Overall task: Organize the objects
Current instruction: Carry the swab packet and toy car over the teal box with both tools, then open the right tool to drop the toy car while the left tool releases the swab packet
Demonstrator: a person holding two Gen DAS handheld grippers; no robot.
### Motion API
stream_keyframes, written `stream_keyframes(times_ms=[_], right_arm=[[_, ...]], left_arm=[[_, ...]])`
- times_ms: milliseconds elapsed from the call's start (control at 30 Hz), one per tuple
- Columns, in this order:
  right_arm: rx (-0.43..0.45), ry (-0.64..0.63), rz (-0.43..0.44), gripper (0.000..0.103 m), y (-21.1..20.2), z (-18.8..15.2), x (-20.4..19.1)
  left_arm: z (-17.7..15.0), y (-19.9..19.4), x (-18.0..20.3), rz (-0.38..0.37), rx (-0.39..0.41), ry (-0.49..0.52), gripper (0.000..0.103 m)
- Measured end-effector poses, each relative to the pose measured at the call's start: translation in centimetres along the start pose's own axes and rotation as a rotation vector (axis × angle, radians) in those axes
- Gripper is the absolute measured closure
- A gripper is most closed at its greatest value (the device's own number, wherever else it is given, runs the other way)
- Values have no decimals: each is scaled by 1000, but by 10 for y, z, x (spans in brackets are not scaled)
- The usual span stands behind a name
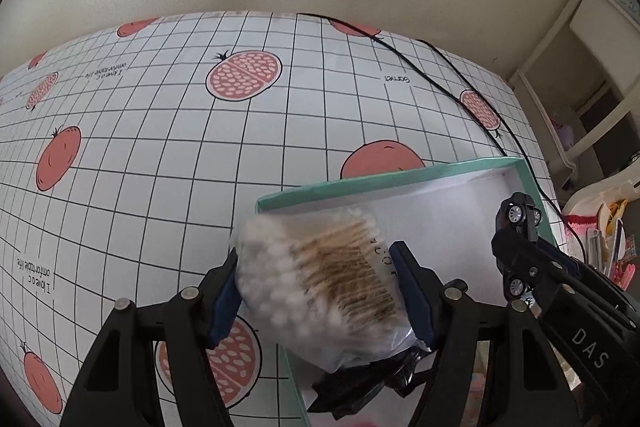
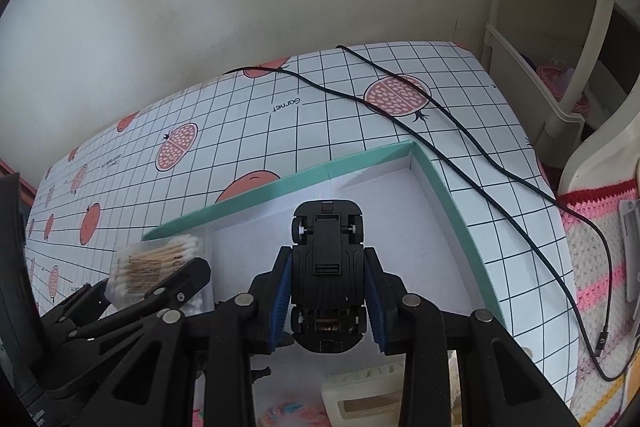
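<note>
Over the teal box (image 1: 384,183), the left gripper (image 1: 320,291) pinches a soft, light cotton-swab bag (image 1: 320,267) mid-body, while at 3 o'clock the right gripper (image 2: 327,291) clamps a rigid toy car (image 2: 327,267).

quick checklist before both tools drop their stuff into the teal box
1. Left tool grips the cotton swab bag: ok.
2. Right tool grips the toy car, underside facing the camera: ok.
3. Both items over the teal box: ok.
4. White floor free in the far corner: ok.
5. Tools apart from each other: ok.
6. Black cable outside the box: ok.
</note>
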State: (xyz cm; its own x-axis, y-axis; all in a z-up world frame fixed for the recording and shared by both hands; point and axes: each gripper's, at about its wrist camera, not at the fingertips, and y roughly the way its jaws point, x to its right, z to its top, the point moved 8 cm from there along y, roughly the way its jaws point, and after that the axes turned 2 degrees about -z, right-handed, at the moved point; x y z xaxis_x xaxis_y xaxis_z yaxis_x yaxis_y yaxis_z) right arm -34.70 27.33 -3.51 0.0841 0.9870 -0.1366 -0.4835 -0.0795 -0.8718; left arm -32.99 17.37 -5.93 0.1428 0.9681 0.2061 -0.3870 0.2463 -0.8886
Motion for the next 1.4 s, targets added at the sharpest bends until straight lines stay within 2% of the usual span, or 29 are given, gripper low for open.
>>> stream_keyframes(times_ms=[467, 733, 800, 833, 1067, 1400], right_arm=[[-41, -11, -12, 67, 15, -8, -2], [-57, -10, -20, 66, 19, -11, 0], [-64, -11, -19, 63, 20, -11, 0], [-66, -11, -17, 57, 20, -12, 0], [-51, -18, -16, 46, 14, -7, -3], [-40, -17, -10, 46, 8, -4, -4]], left_arm=[[1, 7, -11, 12, 10, -3, 35], [2, 6, -5, -64, -13, -32, 35], [2, 5, -4, -61, -18, -26, 35], [2, 5, -3, -68, -21, -27, 35], [6, -5, -4, -146, -27, -64, 33], [20, -38, -1, -202, 16, -67, 34]])
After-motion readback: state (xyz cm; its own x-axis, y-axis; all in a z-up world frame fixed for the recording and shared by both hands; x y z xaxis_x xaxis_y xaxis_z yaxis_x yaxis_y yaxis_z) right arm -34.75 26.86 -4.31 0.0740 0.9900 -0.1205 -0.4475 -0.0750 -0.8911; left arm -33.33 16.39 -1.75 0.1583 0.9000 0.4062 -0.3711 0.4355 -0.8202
